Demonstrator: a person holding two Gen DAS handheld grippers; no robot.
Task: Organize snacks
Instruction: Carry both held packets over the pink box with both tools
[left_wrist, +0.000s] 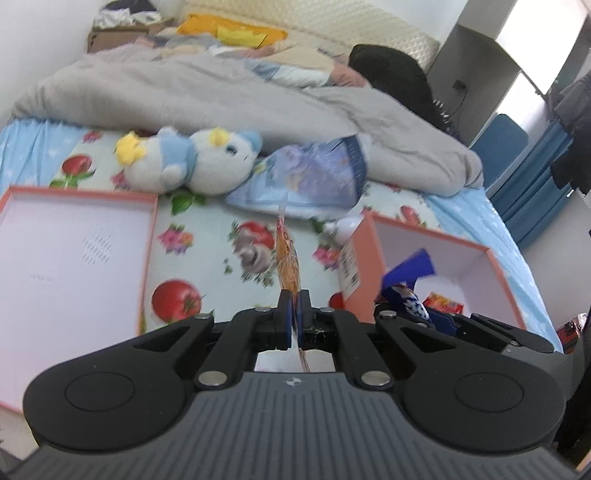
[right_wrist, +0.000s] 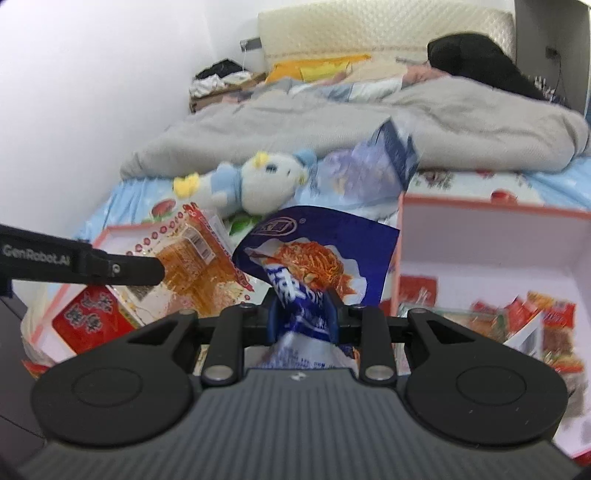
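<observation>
The bed (left_wrist: 207, 236), in a fruit-print sheet, carried a grey blanket (left_wrist: 221, 92) heaped across its far half. Just below that lay a plush toy (left_wrist: 192, 162), beside a blue bag (left_wrist: 306, 181). Nearer, two pink-edged boxes sat apart: lid (left_wrist: 74, 236), box (left_wrist: 436, 254).

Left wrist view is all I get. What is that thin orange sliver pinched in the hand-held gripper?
Observer: The right wrist view shows it face-on. It is a flat clear packet of orange-brown snack, held by the left hand-held gripper.
Operator: And the blue thing at my right edge?
Observer: A blue packet with a picture of red noodles on it, pinched in the right hand-held gripper.
Operator: Is there much in the pink box?
Observer: Several red packets lie on the floor of the box.
</observation>
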